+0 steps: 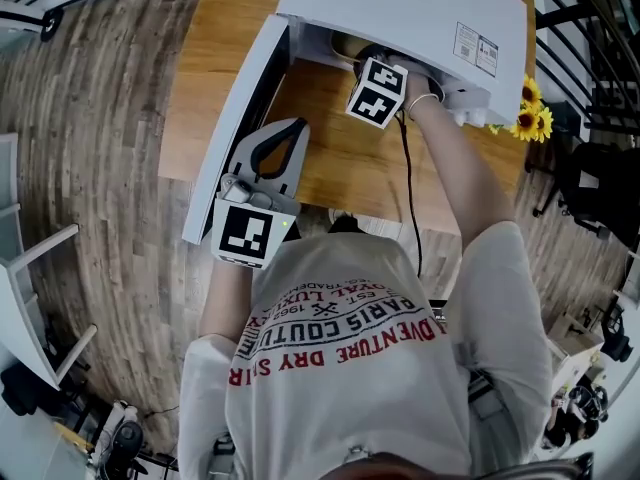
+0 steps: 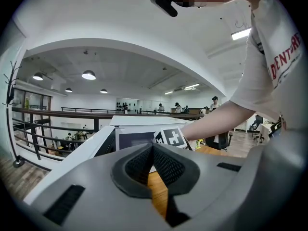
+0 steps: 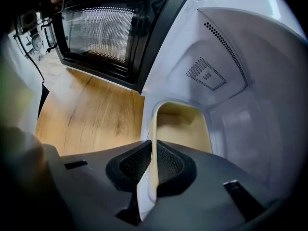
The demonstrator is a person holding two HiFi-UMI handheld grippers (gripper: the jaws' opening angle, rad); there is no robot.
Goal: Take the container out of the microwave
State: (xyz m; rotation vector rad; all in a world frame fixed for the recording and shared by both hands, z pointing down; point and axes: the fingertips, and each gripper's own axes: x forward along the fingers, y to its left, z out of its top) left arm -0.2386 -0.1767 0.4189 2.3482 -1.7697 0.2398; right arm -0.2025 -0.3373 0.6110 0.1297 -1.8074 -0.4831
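While the microwave [image 1: 420, 8] door [image 1: 235, 118] stands wide open, the right gripper [image 3: 153, 163] is clamped on the near wall of the cream container [image 3: 185, 129], which sits inside the cavity: grasp made, lift-out not yet done. Left gripper [image 2: 153, 170] hangs closed and empty above the table [image 1: 340, 168].

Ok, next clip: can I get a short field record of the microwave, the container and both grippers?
microwave: white microwave on wooden table, door swung open
container: cream rectangular container, inside the cavity
right gripper: reaching into the cavity, jaws closed on the container's near wall
left gripper: jaws together, empty, beside the open door
stage: container gripped, not yet out
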